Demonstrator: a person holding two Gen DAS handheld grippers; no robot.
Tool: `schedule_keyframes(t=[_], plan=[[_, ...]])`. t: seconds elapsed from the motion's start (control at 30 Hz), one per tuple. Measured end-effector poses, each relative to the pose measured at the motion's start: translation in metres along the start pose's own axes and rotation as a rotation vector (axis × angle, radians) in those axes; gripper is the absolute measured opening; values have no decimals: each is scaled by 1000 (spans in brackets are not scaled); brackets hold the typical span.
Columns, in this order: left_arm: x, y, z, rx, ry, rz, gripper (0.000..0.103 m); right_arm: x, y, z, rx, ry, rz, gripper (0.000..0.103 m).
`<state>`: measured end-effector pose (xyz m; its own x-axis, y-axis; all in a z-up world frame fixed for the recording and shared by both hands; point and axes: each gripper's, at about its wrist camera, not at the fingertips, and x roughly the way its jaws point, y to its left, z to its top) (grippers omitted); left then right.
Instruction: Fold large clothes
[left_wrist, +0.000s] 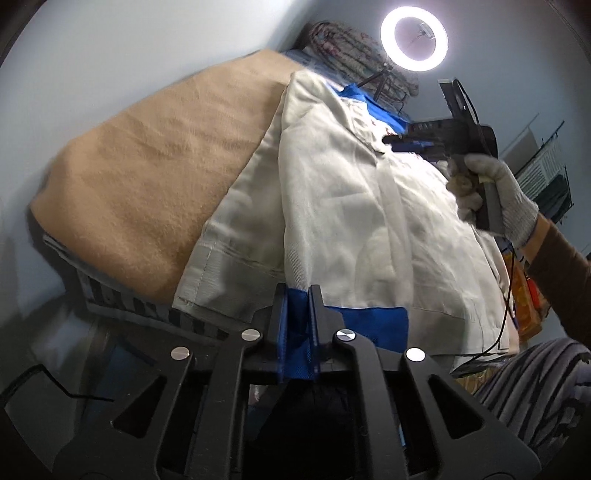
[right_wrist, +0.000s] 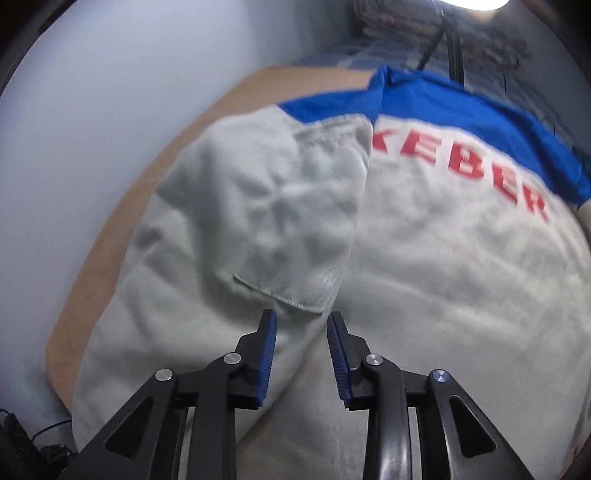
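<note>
A large grey jacket with blue trim and red lettering lies on a tan blanket. My left gripper is shut on the jacket's blue hem at the near edge. My right gripper is open and empty, just above the folded-over sleeve on the jacket's back. In the left wrist view the right gripper hovers over the jacket's far end, held by a gloved hand.
The tan blanket covers the table, with a pale wall to the left. A ring light on a stand and a pile of patterned fabric stand at the far end. A black cable hangs at the right.
</note>
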<state>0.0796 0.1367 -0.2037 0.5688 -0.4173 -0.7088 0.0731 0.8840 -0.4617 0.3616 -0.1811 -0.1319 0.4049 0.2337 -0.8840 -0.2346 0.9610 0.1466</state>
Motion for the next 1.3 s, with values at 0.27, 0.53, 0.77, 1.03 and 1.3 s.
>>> schedule_keyframes(t=[0.27,0.53,0.77,1.03,1.3], plan=[[-19,-24,2,75,-67,5,5,1,72,35,-109,-36,175,30],[-25,-27,3,130,-93,88,5,49,164,49,-285,64,172,36],[-19,3,-1,9,-49,75,24,38,139,40,-207,13,203,36],[-23,13,26,-24,-118,65,53,-2,21,33,37,-174,100,29],[-8,25,37,-33,-106,90,53,23,-13,98,104,-225,100,15]])
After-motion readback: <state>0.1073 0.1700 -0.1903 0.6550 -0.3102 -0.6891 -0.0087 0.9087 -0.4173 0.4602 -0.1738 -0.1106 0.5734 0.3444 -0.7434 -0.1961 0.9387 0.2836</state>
